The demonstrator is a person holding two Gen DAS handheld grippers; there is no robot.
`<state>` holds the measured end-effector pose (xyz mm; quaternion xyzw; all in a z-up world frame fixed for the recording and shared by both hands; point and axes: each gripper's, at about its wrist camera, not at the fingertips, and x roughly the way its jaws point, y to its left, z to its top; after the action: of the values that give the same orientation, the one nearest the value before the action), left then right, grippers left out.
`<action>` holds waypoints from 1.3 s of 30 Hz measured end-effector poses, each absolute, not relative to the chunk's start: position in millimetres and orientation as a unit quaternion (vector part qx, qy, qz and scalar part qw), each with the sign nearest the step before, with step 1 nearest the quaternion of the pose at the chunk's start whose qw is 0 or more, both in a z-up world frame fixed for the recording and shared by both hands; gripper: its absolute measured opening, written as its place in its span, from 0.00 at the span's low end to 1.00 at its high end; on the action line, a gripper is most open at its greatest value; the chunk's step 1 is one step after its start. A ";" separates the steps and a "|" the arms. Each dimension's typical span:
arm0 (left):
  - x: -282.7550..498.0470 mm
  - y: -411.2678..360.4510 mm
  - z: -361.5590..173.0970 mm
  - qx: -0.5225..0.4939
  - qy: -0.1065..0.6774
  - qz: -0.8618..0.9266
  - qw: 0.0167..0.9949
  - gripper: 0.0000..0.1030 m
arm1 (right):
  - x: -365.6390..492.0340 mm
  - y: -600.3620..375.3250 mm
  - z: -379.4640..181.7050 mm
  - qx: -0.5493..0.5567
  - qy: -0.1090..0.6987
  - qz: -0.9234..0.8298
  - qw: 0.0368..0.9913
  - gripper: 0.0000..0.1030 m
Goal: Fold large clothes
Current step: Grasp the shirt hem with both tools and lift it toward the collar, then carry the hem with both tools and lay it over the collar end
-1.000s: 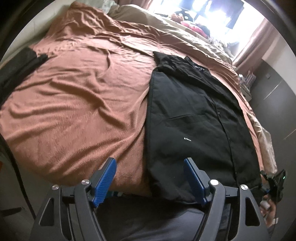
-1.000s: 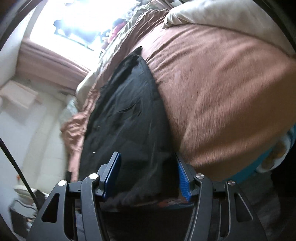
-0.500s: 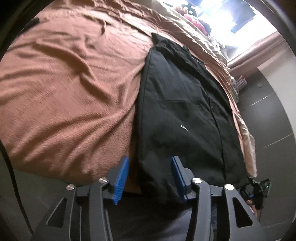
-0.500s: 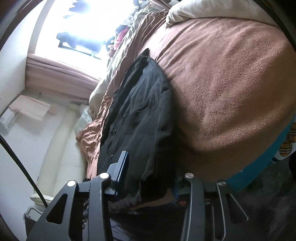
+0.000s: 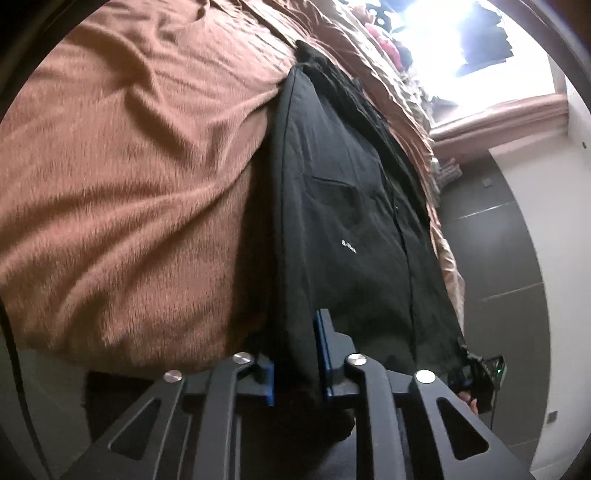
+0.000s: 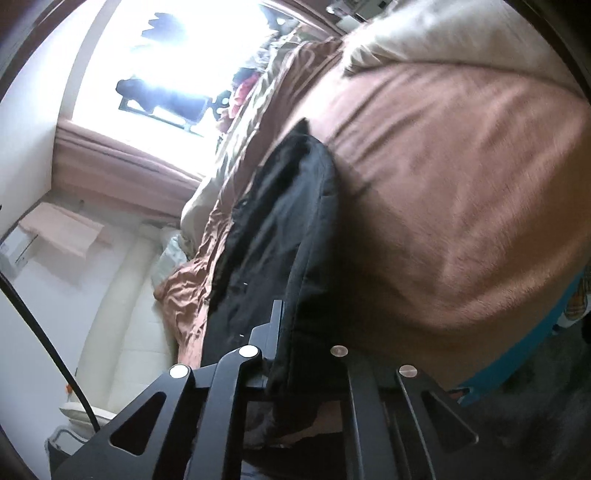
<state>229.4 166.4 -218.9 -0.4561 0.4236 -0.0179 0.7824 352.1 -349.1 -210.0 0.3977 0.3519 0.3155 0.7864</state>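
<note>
A long black garment [image 5: 343, 206] lies lengthwise on a brown bed cover [image 5: 129, 177], folded into a narrow strip with a small white logo. My left gripper [image 5: 295, 365] is shut on its near hem at the bed's front edge, the cloth pinched between the blue pads. In the right wrist view the same garment [image 6: 280, 236] runs away from me, and my right gripper [image 6: 295, 354] is shut on its near edge. The right finger of that gripper is hidden by the cloth.
The brown cover [image 6: 443, 192] spreads wide to either side of the garment. A beige pillow [image 6: 443, 33] lies at the far end. A bright window [image 5: 461, 40] and a dark cabinet [image 5: 491, 236] stand beyond the bed. My other gripper [image 5: 480, 373] shows low right.
Both grippers have gone from open to shut on the garment's near hem. Both have moved in closer and lower to the bed's front edge.
</note>
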 end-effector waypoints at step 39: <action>32.5 166.1 66.0 -0.424 0.162 -0.070 0.888 0.08 | 171.7 -400.9 -63.6 0.328 0.234 0.411 0.817 0.04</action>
<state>32.5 166.1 66.0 -0.4238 0.1620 -0.0701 0.8884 171.7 -400.9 -63.6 0.3285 0.2340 0.4113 0.8174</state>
